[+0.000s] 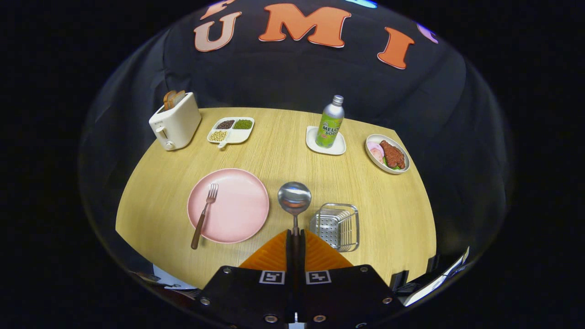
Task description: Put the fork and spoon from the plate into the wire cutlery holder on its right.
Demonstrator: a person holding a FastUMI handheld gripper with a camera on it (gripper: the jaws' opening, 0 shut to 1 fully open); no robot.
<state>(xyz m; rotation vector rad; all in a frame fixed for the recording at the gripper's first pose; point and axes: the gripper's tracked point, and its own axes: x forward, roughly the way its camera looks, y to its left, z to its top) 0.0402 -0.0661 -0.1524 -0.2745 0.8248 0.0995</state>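
At bottom centre, the hand-held gripper [295, 234] pinches the spoon [295, 199] by its handle, which is mostly hidden between the fingers; the shiny bowl sticks out ahead. Just right sits the wire cutlery holder [337, 225]. Left of centre, the fork [204, 214] lies on the pink plate [237, 205], its brown handle overhanging the rim. Farther up the table [283, 151]: toaster [175, 121], divided tray [231, 130], bottle [330, 122] on a coaster [325, 147], food dish [387, 154].

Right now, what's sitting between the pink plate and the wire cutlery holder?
In the gripper view, the spoon hangs between the pink plate and the wire cutlery holder, its handle clamped in the shut gripper. Below it is bare table.
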